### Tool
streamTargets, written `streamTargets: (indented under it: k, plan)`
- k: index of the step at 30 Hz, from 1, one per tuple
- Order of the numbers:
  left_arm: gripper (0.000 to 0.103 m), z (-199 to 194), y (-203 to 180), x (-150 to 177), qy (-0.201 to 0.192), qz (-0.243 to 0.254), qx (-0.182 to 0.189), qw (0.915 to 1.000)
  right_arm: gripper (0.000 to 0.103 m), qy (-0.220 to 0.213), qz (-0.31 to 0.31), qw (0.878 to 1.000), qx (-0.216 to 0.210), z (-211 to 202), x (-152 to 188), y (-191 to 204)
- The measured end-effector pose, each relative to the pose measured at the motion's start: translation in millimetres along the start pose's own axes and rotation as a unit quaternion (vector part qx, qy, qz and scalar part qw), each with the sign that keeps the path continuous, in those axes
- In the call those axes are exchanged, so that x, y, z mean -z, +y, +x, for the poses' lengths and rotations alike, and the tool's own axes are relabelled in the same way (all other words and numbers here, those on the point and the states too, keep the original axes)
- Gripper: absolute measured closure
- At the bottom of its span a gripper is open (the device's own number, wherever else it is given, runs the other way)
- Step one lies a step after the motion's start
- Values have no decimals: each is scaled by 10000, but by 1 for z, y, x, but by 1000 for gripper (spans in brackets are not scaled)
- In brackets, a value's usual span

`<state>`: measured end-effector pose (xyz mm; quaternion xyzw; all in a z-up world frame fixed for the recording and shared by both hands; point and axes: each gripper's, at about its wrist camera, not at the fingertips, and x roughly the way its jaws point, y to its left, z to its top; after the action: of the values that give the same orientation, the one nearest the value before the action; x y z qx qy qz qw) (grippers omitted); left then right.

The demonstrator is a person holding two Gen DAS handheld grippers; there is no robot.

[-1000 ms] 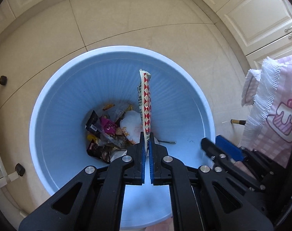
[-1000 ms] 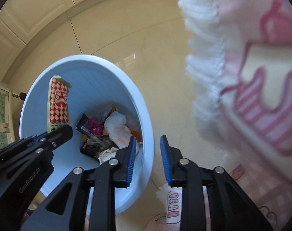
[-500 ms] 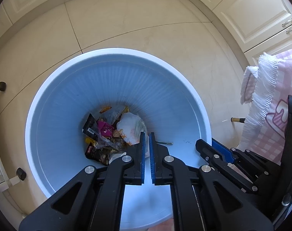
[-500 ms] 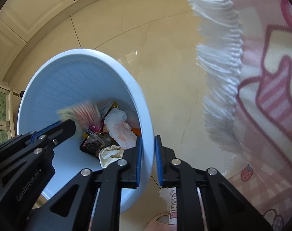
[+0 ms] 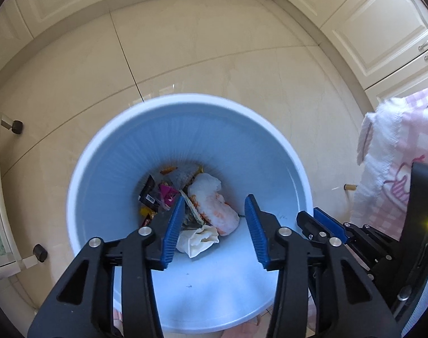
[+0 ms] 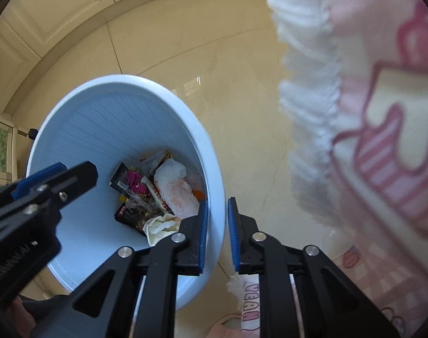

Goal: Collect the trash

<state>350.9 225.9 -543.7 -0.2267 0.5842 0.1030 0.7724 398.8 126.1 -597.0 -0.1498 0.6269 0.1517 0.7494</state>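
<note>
On beige floor tiles (image 5: 214, 64), blue bin (image 5: 107, 174), cream cabinets (image 5: 377, 22)

Pink tablecloth (image 6: 383, 129) blurred and cut off right, bin (image 5: 107, 174) near rim hidden behind gripper arms

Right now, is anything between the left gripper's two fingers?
Nothing is held: the left gripper stands open, its jaws just having opened. The left wrist view shows only the blue bin and trash far below.
</note>
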Motion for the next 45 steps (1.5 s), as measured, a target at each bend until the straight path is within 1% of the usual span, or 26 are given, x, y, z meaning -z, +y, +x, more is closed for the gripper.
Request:
streamTargets:
  k: [2,5,9,11,15,17,19,20,23,26,29,30,32,35,36,37,38,41,42,44,45]
  plan:
    - [57,-9,3,-2,-42,30,-44,10000,84,-75,-41,10000,49,-7,0,4]
    - [55,-26,8,-4,-122,86,-88,9998,83,-197,-66,9998,42,-21,-2,7]
    - [54,-57,11,-6,-310,188,-146,9992,80,-402,-279,9988,4,-49,-5,18]
    - [53,-75,12,-8,-424,228,-121,9988,79,-577,-369,9977,3,-69,-7,25]
    - [50,-118,14,-7,-717,371,-194,9965,76,-953,-400,9946,-72,-120,-11,36]
    - [48,-137,15,-5,-831,337,-203,9958,75,-1069,-448,9932,-72,-140,-11,39]
    - [48,-163,19,-3,-917,302,-219,9951,73,-1224,-584,9908,-40,-167,-10,48]
    - [47,-180,21,-1,-1019,314,-217,9941,72,-1297,-654,9894,-23,-179,-8,52]
    - [46,-213,19,6,-1278,354,-163,9910,70,-1580,-801,9841,161,-223,-2,62]
    - [44,-255,19,11,-1582,374,-8,9867,68,-1892,-777,9783,319,-272,7,66]
    - [44,-299,12,19,-1929,476,173,9799,64,-2271,-709,9698,538,-325,21,66]
    - [44,-318,9,23,-2089,530,260,9762,63,-2384,-680,9671,575,-340,26,64]
    - [43,-351,3,31,-2366,627,443,9686,58,-2672,-569,9597,658,-381,40,62]
    - [39,-391,-6,44,-2654,769,628,9590,54,-3009,-438,9500,708,-428,60,55]
    - [34,-409,-10,50,-2772,827,696,9547,53,-3168,-384,9445,784,-449,72,52]
    - [31,-420,-15,56,-2873,868,765,9508,52,-3312,-324,9397,789,-468,83,48]
    - [31,-437,-20,64,-3008,936,871,9451,51,-3402,-282,9366,795,-480,90,48]
    - [31,-467,-35,84,-3277,1124,953,9332,47,-3806,-164,9192,1002,-524,122,40]
    - [30,-478,-42,93,-3398,1217,993,9273,47,-3944,-90,9125,1083,-540,135,35]
    - [30,-498,-53,109,-3612,1349,1061,9166,45,-4137,28,9030,1161,-557,154,28]
    - [28,-505,-58,116,-3700,1412,1063,9121,44,-4264,108,8961,1229,-568,168,24]
